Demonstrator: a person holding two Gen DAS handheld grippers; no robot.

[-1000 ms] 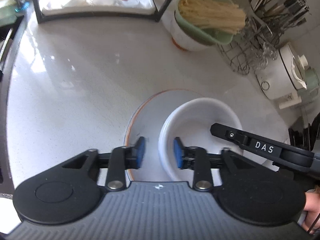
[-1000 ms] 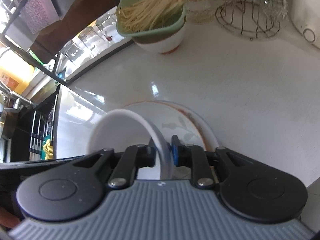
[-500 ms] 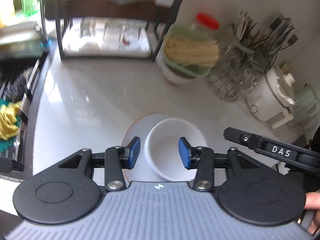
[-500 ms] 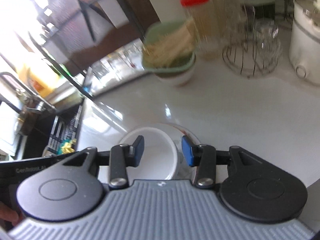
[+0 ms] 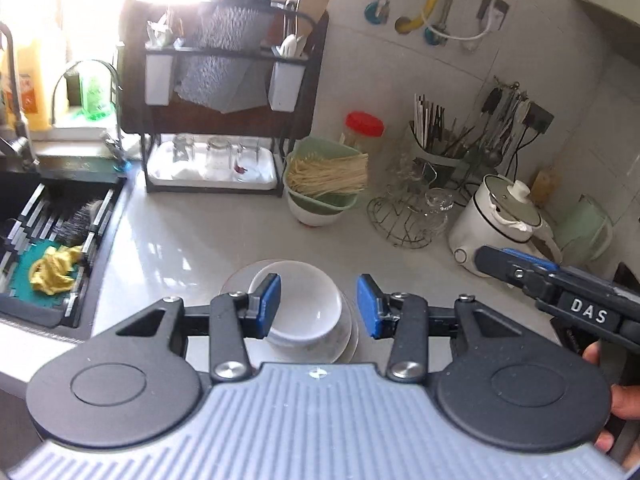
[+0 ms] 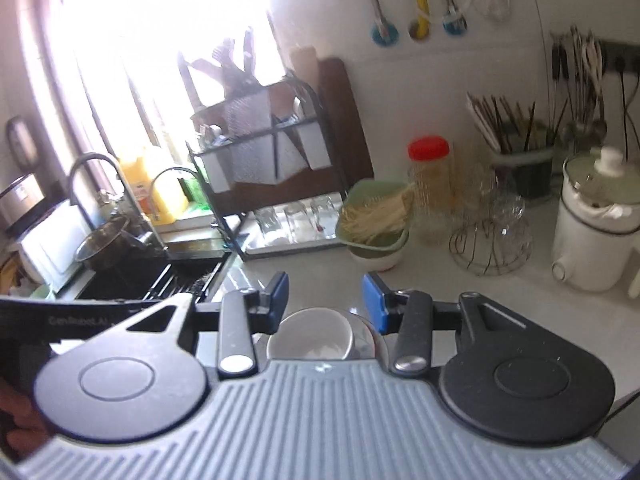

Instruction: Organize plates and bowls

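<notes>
The white bowl [image 5: 306,308] sits inside the plate [image 5: 240,276] on the gray counter [image 5: 180,240]. From the left wrist view, the pair lies at about 6 o'clock on the counter, close to the front edge. The sink [image 5: 48,236] is at 9 o'clock, and the green bowl of noodles [image 5: 326,184] is at 12 o'clock, well apart from the stack.

The left gripper [image 5: 318,306] has its blue pads spread apart, and nothing is pinched between them. It hangs above the bowl and does not touch it. The right gripper [image 6: 325,302] is spread too, and it holds nothing. In its own view the bowl [image 6: 310,334] shows low down, partly hidden by the gripper body. The tip of the right gripper also pokes in at 3 o'clock in the left view.

It looks like the bowl is now stacked, and both tools are clear of it. I think the next job is to find more dishes to tidy.

To do this well, keep both grippers high so they do not bump the bowl. Keep the pads spread until the next dish sits between them. Take a rim from the side, and squeeze gently. Watch out for the glasses [image 5: 436,204] on the wire stand at 2 o'clock, since they could tip.
</notes>
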